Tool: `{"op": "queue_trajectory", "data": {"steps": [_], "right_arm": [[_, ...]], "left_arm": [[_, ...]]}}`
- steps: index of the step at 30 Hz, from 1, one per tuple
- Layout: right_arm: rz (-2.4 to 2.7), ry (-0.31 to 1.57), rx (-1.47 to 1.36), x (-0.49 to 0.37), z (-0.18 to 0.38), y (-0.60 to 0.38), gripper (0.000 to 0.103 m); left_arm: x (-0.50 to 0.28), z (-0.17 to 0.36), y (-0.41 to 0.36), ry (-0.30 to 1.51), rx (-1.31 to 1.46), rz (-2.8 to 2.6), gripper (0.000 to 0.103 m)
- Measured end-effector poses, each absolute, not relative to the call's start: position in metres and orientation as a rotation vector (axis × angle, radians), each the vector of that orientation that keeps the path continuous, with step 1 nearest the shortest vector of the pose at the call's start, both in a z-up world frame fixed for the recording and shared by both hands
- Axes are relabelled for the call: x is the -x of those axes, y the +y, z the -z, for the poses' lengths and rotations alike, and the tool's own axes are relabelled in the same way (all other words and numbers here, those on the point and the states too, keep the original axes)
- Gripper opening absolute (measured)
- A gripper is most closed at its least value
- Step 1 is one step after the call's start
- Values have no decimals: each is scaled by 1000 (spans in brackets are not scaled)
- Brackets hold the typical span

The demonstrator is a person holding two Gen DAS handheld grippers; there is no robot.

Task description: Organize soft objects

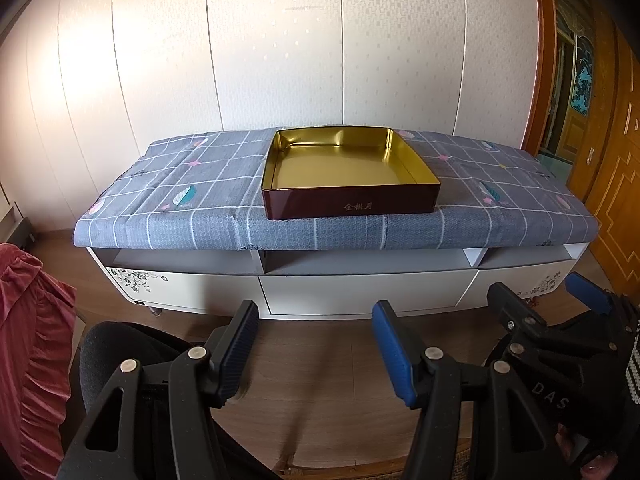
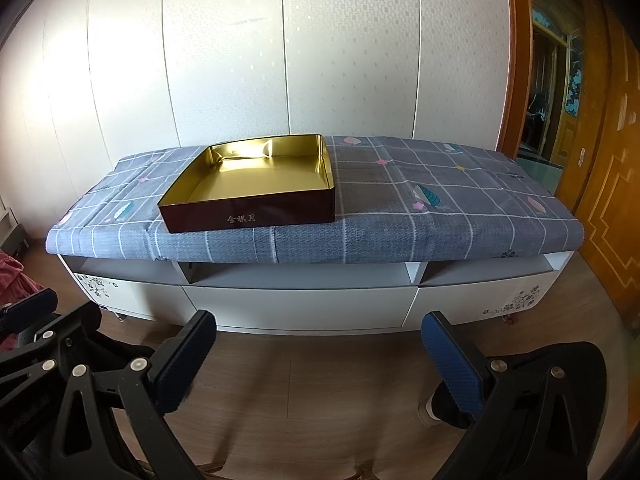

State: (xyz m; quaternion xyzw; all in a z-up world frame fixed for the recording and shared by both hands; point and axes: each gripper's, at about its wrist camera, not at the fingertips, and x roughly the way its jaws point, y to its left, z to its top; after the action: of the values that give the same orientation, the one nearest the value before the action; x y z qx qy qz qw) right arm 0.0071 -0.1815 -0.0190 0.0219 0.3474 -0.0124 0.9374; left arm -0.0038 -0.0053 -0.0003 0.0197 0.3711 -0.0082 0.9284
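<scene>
- The left gripper (image 1: 316, 356) hung over bare wooden floor (image 1: 320, 360) with its jaws spread wide and nothing between the pads.
- The right gripper (image 2: 320, 364) stood the same way — released, holding nothing, its two pads well apart above the floor.
- In the left wrist view the right gripper (image 1: 548, 300) showed at the lower right, just beside the left one; a hand (image 1: 592, 460) gripped its handle at the picture's edge.
- Ahead of both claws, and above their fingertips in the pictures, stood a low white cabinet (image 1: 360, 292) covered by a grey checked cloth (image 1: 180, 184) with feather prints.
- A square tin (image 1: 348, 172) sat on that cloth, dark red outside and gold inside (gold characters on its near wall); seen from the left claw it lay straight ahead, while from the right claw the tin (image 2: 256, 184) lay ahead and to the left.
- The tin's inside was bare gold — nothing lay in it.
- A pink ruffled fabric (image 1: 32, 360) showed to the left of the left claw, partly cut off by the frame.
- A dark chair seat (image 1: 120, 344) lay under the left claw's left finger.
</scene>
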Motion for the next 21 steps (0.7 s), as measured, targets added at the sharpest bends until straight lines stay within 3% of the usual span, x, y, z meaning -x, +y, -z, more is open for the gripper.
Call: {"op": "queue_trajectory", "data": {"steps": [21], "right_arm": [[35, 723, -52, -8, 21, -185, 103]], "left_arm": [[2, 0, -9, 764, -49, 19, 60]]}}
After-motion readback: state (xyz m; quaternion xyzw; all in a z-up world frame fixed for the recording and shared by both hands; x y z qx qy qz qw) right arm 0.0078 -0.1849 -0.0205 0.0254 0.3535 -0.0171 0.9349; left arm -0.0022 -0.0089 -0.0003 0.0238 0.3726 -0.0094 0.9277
